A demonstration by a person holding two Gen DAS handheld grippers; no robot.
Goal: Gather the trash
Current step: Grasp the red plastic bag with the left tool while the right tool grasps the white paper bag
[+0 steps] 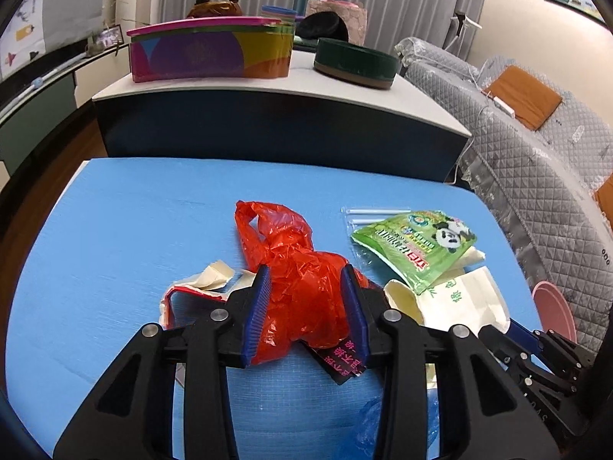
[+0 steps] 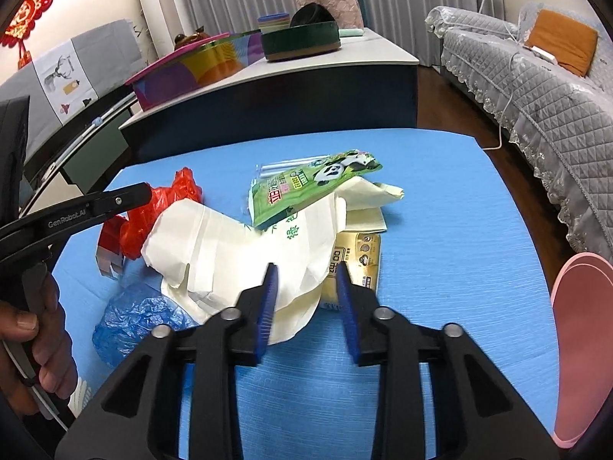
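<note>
So the trash is all piled mid-way on the blue foam mat. The crumpled red plastic bag sits right between the left gripper's blue pads, which look clamped onto it. Just to its right there's a green panda-print pouch lying on top of a cream paper bag. The right gripper straddles that paper bag's edge, but I can't tell if the pads actually pinch it. A scrunched blue plastic bag lies nearby, and a pink bin stands off the mat's right side.
</note>
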